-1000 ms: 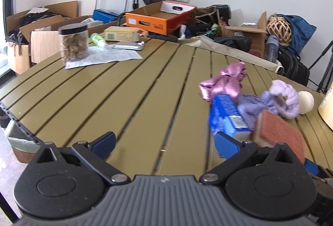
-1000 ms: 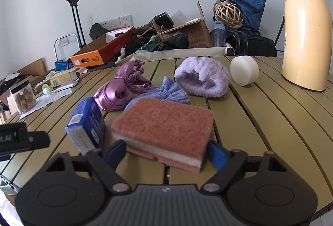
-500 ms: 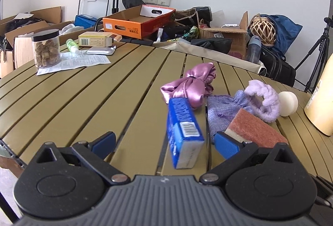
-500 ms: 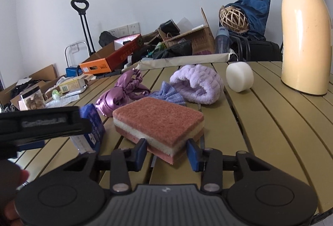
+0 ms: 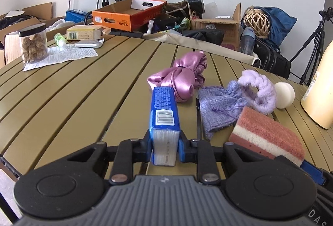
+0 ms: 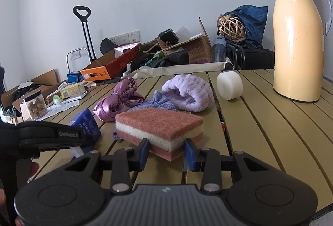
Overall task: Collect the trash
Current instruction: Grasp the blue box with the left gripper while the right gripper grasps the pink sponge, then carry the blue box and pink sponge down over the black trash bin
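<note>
A blue tissue pack (image 5: 164, 105) stands on edge on the olive slatted table (image 5: 83, 101), and my left gripper (image 5: 164, 147) is shut on its near end. To its right lies a pink-and-white sponge (image 6: 160, 124), also visible in the left wrist view (image 5: 268, 134). My right gripper (image 6: 166, 151) has the sponge's near corner between its blue pads, which press on it while the jaws are still closing. The right wrist view shows the tissue pack (image 6: 87, 124) at the left, partly hidden behind the left gripper's black body.
Behind the sponge lie a pink satin scrunchie (image 5: 183, 76), a lilac pouch (image 5: 220, 107), a fluffy lilac headband (image 6: 187, 93) and a white puck (image 6: 230, 85). A tall cream thermos (image 6: 297, 38) stands far right. A jar (image 5: 33, 45) on a leaflet sits far left. Boxes crowd the floor beyond.
My left gripper swung right to the tissue pack and shut on it. My right gripper's jaws narrowed from wide around the sponge to pinching its corner.
</note>
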`<state>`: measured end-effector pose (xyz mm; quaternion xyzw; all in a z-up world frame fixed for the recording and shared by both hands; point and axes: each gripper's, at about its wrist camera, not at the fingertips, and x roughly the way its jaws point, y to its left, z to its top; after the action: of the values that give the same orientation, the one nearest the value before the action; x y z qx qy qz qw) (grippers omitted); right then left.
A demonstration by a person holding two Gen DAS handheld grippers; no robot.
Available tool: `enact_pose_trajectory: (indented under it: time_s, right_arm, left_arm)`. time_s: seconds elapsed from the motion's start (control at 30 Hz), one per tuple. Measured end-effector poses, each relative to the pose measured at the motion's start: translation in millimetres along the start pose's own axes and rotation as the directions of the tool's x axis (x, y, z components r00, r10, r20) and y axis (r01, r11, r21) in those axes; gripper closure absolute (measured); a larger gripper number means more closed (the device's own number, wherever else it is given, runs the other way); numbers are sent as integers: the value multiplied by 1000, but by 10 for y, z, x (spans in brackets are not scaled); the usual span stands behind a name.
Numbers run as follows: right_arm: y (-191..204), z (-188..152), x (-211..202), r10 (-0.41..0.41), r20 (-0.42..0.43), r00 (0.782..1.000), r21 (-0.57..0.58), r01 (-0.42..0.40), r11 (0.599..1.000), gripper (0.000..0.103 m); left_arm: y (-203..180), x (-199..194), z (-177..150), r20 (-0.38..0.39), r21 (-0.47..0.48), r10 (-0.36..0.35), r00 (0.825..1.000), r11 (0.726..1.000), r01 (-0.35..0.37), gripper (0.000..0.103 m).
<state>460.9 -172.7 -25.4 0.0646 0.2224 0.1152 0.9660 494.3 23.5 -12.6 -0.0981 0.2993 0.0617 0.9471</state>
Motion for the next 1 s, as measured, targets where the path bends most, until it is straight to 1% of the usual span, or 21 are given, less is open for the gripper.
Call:
enact_pose_trajectory:
  time_s: [0.13, 0.37, 0.63, 0.83, 1.0]
  right_arm:
    - [2, 0, -56, 4, 20, 1000, -4, -4, 1000, 70]
    - [8, 5, -137, 15, 39, 999, -14, -15, 1000, 71]
    - [-13, 37, -303, 24, 84, 996, -23, -22, 999, 71]
    - [-16, 38, -462, 37, 107, 994, -34, -34, 999, 72]
    - [24, 19, -675, 48, 130, 990, -52, -42, 998, 72]
  left_arm:
    - [35, -43, 16, 12, -8, -1, 1000, 1000, 2, 80]
    - [52, -110, 22, 29, 3, 8, 1000, 1000, -9, 80]
    - [54, -253, 24, 63, 16, -2, 998, 1000, 1, 80]
    - [38, -416, -4, 89, 42, -6, 996, 999, 2, 80]
    - [34, -640, -50, 113, 61, -1, 994, 998, -6, 80]
